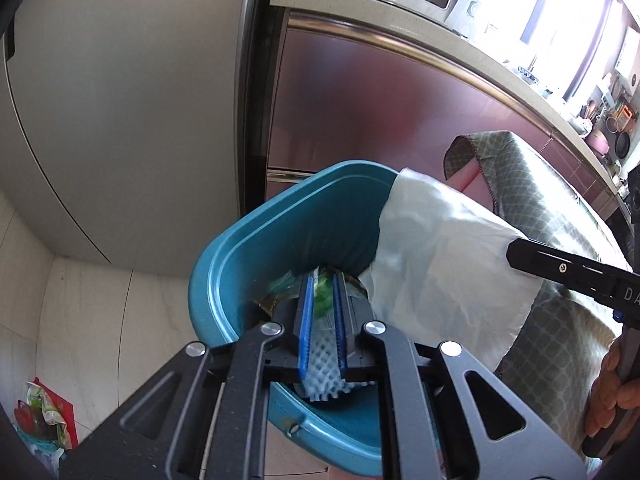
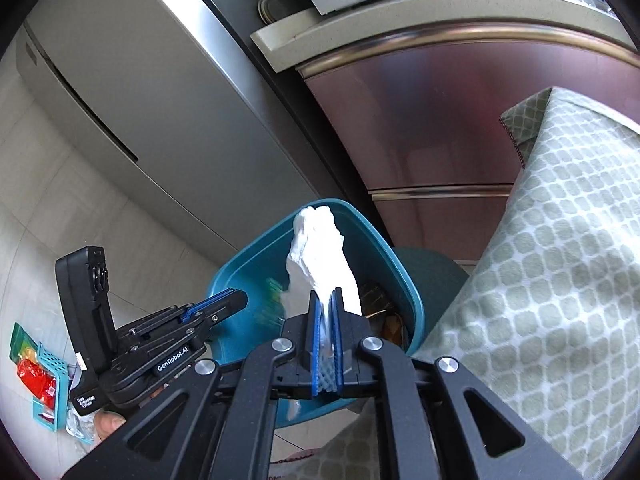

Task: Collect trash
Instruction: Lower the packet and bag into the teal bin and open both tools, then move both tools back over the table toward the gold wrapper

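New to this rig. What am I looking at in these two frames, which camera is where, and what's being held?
There is no robot: a person carries a handheld two-finger tool in each hand, and each tool has a fisheye camera that looks along its fingers.

In the left wrist view, the left tool is shut on a piece of white foam netting, over a teal trash bin. The right tool enters from the right, holding a white plastic bag.

In the right wrist view, the right tool grips that bag above the same bin, with the left tool to the left. More packaging litter lies on the floor. A patterned cloth drapes beside the bin.
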`<state>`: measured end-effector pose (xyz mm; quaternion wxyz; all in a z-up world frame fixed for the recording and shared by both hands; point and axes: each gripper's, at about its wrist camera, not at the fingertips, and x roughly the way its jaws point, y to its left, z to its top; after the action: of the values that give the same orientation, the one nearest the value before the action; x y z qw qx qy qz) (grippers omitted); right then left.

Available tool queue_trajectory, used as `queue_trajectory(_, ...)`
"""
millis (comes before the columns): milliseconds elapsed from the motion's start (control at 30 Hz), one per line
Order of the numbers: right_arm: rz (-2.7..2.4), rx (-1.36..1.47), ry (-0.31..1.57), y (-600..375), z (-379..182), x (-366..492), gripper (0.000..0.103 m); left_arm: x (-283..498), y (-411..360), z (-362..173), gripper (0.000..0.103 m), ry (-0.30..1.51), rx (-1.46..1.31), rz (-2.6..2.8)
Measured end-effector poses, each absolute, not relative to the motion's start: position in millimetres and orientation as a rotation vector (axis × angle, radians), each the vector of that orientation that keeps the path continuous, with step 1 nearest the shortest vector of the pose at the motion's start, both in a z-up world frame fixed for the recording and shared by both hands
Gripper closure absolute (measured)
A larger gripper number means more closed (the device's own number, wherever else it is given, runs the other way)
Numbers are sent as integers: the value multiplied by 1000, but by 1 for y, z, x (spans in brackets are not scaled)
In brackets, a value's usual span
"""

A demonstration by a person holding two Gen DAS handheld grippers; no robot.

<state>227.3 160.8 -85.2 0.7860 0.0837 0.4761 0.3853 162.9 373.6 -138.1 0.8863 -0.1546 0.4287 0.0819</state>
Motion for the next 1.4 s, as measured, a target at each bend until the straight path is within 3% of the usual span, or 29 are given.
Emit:
queue_trajectory(467,821,207,1016,146,-84,223,85,150,358,-121,89,830,-325,104)
queue_trajectory(833,851,215,907,90,-52,183,74,128,296,-78,66,736,-210,-17)
queue_trajectory(933,838,194,860,69,-42,165,73,121,274,-66,55,703,-186,-67)
queue_trajectory(1133,750,172,753,2,-27,135,64,114,218,-45,47,661,-129,-209)
queue_trajectory(1400,499,250,700,-128,-29,104,62,125,116,-36,44,678,-65,-425)
